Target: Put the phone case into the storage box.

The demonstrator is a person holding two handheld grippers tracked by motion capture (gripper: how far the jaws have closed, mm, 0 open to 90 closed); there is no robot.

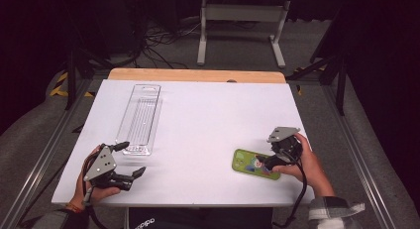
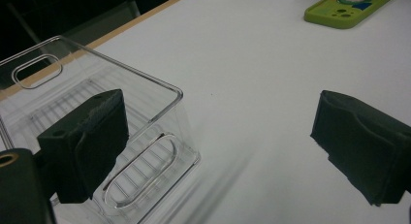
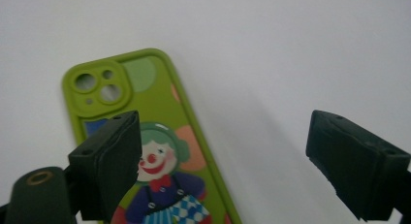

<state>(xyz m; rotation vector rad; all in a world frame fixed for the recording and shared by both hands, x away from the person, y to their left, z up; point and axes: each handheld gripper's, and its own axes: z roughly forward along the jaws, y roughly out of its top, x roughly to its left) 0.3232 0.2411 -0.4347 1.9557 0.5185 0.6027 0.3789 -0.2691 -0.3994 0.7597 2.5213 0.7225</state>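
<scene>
The white tabletop (image 1: 208,125) is lying mostly bare, with a wide open stretch running across its middle and far right. A strip of wood is showing along its far edge, and dark floor with cables and a white frame is lying beyond.

A clear plastic tray (image 1: 139,119) is sitting on the left part of the tabletop, its long side running away from the person, its near end close to the left tool (image 1: 130,159). A green phone case (image 1: 254,163) is lying flat near the front right edge, well apart from the tray.

The left tool is hovering at the front left corner, held in the left hand (image 1: 94,189), with its jaws standing wide apart and nothing between them. In the left gripper view, one jaw is showing in front of the tray's (image 2: 121,151) near end wall, which has a slot-shaped handle opening; the other jaw is standing over bare tabletop, and the phone case (image 2: 351,8) is lying far off at the top right.

The right tool (image 1: 265,162) is sitting at the case's right end, held in the right hand (image 1: 304,164). In the right gripper view its jaws are spread wide, one over the phone case (image 3: 160,136) and the other over bare white surface beside it; whether the jaw is touching the case cannot be told. The case is bright green, with raised camera cutouts at one corner and a cartoon clown printed on its back.
</scene>
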